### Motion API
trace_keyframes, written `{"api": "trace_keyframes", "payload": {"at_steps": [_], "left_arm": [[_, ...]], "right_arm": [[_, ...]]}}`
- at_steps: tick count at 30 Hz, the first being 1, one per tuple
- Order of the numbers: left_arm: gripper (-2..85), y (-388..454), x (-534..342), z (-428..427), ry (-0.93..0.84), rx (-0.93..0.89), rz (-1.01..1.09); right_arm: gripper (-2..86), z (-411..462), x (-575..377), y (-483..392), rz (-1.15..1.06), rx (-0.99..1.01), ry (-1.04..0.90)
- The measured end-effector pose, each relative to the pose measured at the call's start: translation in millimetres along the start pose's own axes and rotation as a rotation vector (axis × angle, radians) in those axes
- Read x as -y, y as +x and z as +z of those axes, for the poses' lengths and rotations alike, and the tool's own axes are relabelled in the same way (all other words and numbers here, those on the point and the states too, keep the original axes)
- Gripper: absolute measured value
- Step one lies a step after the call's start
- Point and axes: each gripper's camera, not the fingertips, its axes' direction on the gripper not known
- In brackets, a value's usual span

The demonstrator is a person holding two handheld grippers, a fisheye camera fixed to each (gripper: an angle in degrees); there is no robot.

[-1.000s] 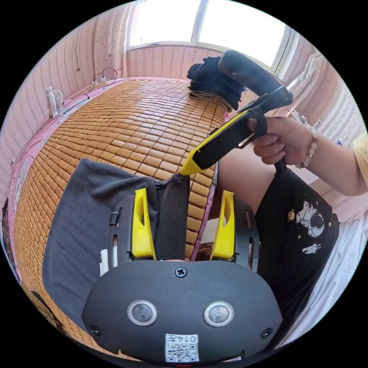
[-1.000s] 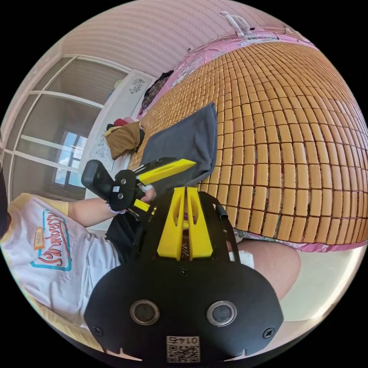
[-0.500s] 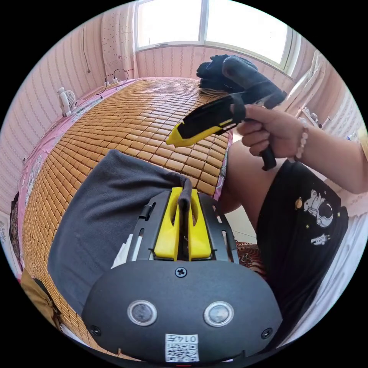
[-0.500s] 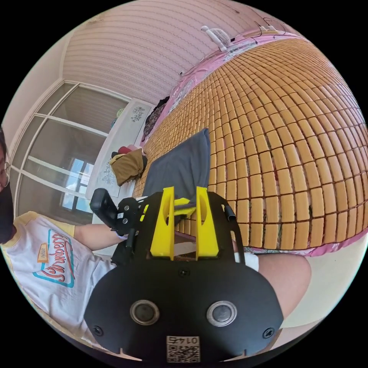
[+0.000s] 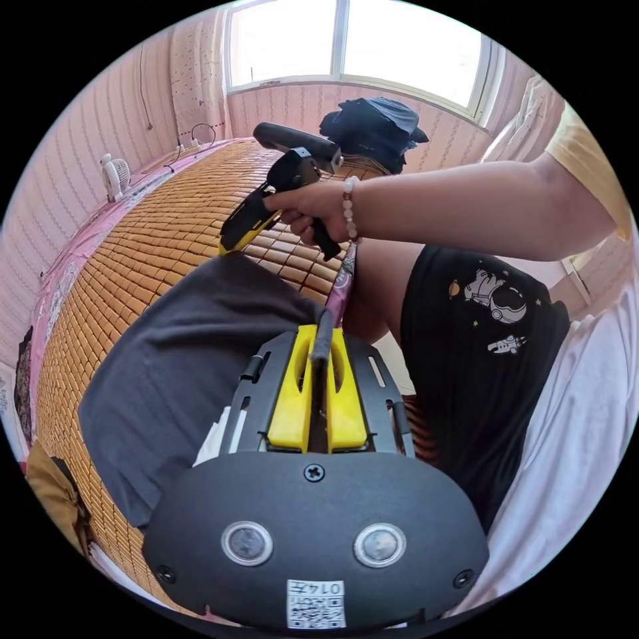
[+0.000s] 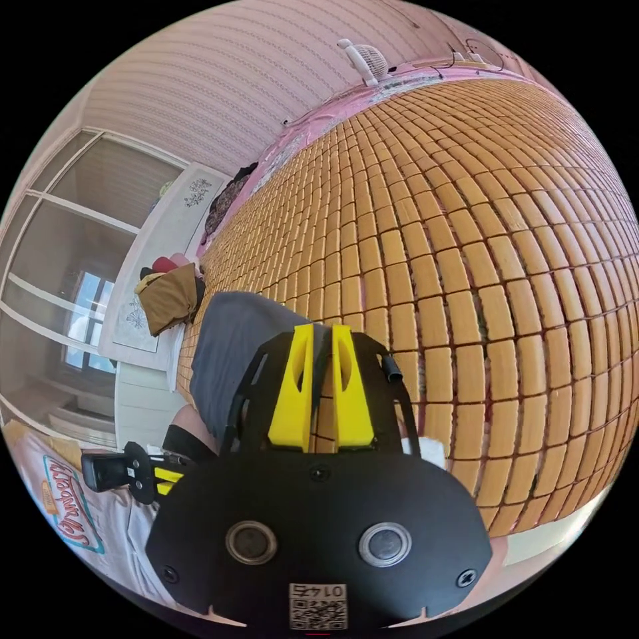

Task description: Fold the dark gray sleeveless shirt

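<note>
The dark gray sleeveless shirt (image 5: 180, 359) lies folded near the edge of the bamboo mat (image 5: 153, 213). My left gripper (image 5: 318, 331) is shut on its near edge, and a ridge of fabric stands between the yellow jaws. In the left gripper view, a hand holds my right gripper (image 5: 226, 246) with its tip at the shirt's far edge. In the right gripper view, my right gripper (image 6: 323, 327) has its jaws close together over a dark strip of the shirt (image 6: 226, 353). The left gripper (image 6: 163, 476) shows at the lower left of that view.
A pile of dark clothes (image 5: 373, 126) sits on the mat's far end under the window. A small white fan (image 6: 363, 56) stands by the wall and a brown garment (image 6: 170, 296) lies beyond the mat. The person's leg and black shorts (image 5: 479, 346) are beside the bed edge.
My left gripper went from open to shut on the shirt's near edge. My right gripper opened, reached across to the shirt's far edge and closed there.
</note>
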Motion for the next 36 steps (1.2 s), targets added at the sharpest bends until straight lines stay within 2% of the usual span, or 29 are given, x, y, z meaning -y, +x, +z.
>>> {"api": "trace_keyframes", "payload": {"at_steps": [5,11,16,21,28,31,34,36], "left_arm": [[-0.3,-6.0,-9.0,-15.3,0.032,-0.018,-0.038],[-0.4,-10.6,-2.1,-37.6,0.118,-0.118,0.012],[-0.4,-25.6,5.7,-59.9,0.254,-0.228,-0.056],[-0.3,-44.1,-11.6,-85.8,0.339,-0.214,-0.122],[1.2,-106.0,-74.7,-122.4,0.404,-0.042,-0.37],[5.3,-143.2,-106.9,-114.0,0.357,0.054,-0.531],[8.3,-175.8,-132.4,-94.3,0.224,0.038,-0.665],[9.0,-185.8,-142.6,-93.8,0.201,0.02,-0.719]], "right_arm": [[1.5,-8.2,-4.3,-7.5,-0.037,-0.005,-0.004],[0.8,-56.1,-22.8,-3.3,0.016,0.016,0.096],[0.7,-120.0,-48.6,-19.1,0.036,-0.125,0.207],[0.7,-145.9,-48.1,-49.2,0.02,-0.185,0.245],[1.2,-73.9,34.2,-153.1,-0.249,-0.128,0.139],[2.4,-19.9,71.8,-185.6,-0.268,-0.159,0.129],[7.0,36.6,98.9,-198.0,-0.248,-0.202,0.001],[7.8,59.0,103.6,-206.7,-0.269,-0.233,-0.061]]}}
